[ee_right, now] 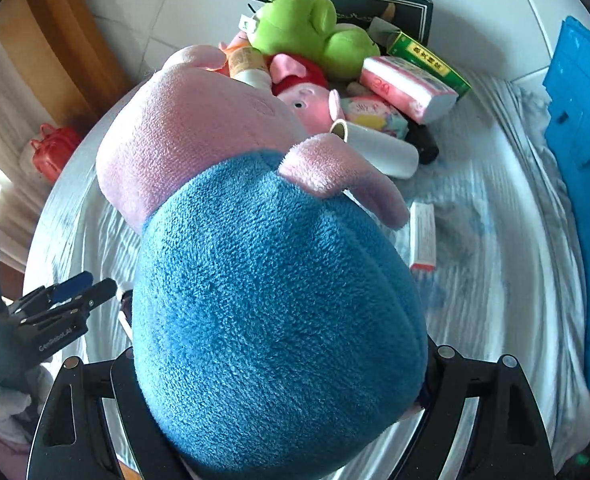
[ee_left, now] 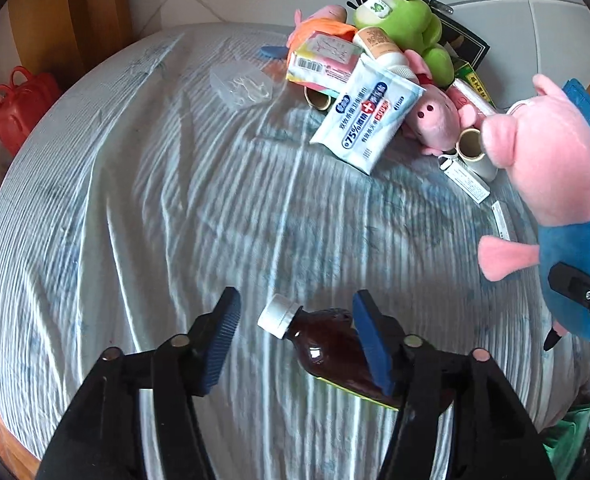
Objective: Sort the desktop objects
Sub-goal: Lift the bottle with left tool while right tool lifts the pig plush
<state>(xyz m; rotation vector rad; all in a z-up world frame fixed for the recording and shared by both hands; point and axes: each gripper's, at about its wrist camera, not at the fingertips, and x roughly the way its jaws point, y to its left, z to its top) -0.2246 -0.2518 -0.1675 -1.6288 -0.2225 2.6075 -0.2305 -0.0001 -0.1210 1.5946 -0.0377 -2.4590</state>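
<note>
The tabletop [ee_left: 143, 184] is round and draped in a wrinkled pale blue-striped cloth. At its far side lies the unsorted heap: a green frog plush [ee_left: 407, 24], a smaller pink pig plush [ee_left: 435, 116], a pack of alcohol wipes [ee_left: 367, 116], boxes, tubes and paper rolls, all jumbled together.

Largest of what is in hand is the pig plush in the blue suit [ee_right: 271, 300]. It fills the right wrist view, its fuzzy blue body lodged in the right claw [ee_right: 279, 392], whose jaws stand wide around the soft belly — held, and lifted clear of the cloth to judge by the left wrist view. Its pink head points toward the heap.

Smaller is the brown bottle [ee_left: 331, 344] with a white screw cap, lying on its side on the cloth near the front edge. The left claw [ee_left: 295, 340] stands open over it: one pad sits against the bottle's body, the other well clear of the cap, so nothing is gripped.

The step in hand looks like carrying the plush to its group while the bottle has been laid down. Next, the right claw needs a clear spot to set the plush, and the left must draw away without rolling the bottle.
</note>
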